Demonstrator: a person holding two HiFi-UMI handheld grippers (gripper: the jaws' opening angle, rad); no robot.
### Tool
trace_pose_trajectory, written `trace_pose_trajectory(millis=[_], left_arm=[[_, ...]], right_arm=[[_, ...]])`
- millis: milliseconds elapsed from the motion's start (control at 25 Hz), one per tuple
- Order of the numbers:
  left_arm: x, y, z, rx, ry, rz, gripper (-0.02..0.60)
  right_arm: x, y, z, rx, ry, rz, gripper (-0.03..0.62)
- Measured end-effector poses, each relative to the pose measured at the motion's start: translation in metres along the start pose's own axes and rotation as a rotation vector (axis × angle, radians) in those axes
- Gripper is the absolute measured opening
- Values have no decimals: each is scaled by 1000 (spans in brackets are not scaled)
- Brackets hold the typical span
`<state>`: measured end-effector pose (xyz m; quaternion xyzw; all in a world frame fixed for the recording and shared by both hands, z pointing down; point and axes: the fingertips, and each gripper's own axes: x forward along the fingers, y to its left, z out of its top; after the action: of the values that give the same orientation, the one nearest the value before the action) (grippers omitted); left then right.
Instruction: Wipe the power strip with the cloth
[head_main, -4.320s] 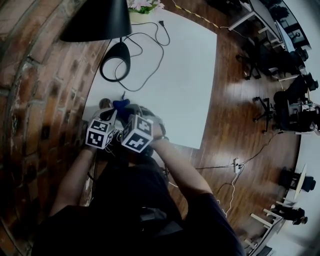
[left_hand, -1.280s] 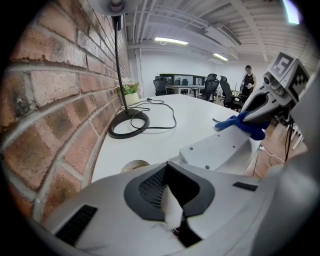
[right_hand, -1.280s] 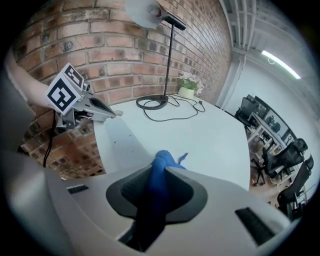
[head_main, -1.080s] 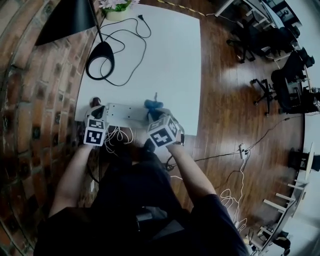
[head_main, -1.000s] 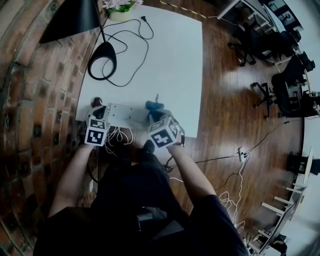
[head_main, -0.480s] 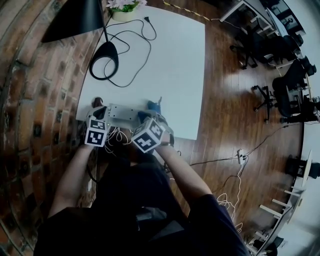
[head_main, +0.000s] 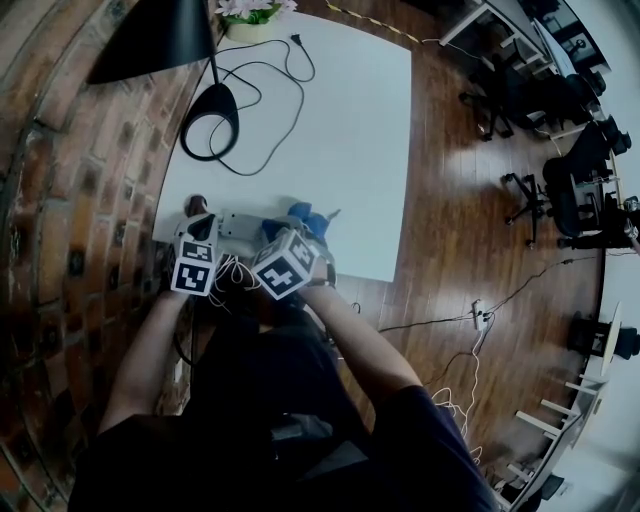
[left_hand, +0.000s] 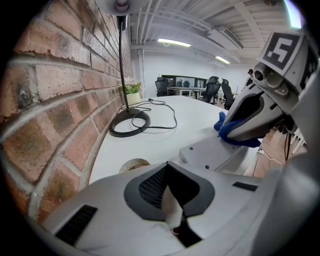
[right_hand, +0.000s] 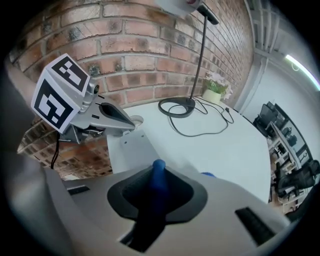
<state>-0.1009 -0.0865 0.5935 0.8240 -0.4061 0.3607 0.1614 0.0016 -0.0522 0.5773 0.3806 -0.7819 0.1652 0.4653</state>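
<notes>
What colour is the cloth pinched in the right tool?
Blue. The blue fabric cloth shows best in the right gripper view.

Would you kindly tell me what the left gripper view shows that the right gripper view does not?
Only the left gripper view: the right gripper from outside, its tip and the cloth on the strip; the left jaws shut on a thin white piece. Only the right gripper view: the left gripper from outside, at the strip's end by the wall; the right jaws shut on the cloth. Both: the strip, table, lamp base, plant and brick wall.
</notes>
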Motion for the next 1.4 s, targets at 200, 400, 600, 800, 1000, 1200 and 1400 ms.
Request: trace_pose_trajectory(millis=[200, 400, 600, 800, 1000, 1200, 1400], left_arm=[[1, 0, 0, 3, 3, -8, 8], [-1, -1, 0, 3, 4, -14, 9], [0, 0, 0, 2, 2, -19, 9], [-1, 0, 0, 10, 1, -22, 9], [-1, 0, -1, -54, 2, -45, 9], [-1, 0, -1, 12, -7, -29, 9], [-1, -1, 0, 7, -4, -45, 9]], right_arm=[[11, 12, 22, -14, -19, 27, 51], [16, 20, 35, -42, -25, 41, 51], [21, 26, 43, -57, -23, 54, 51], [29, 40, 59, -69, -40, 90, 51], [31, 53, 74, 12, -88, 204, 51], [25, 59, 80, 9, -129, 314, 79], [5, 52, 86, -51, -186, 293, 112]])
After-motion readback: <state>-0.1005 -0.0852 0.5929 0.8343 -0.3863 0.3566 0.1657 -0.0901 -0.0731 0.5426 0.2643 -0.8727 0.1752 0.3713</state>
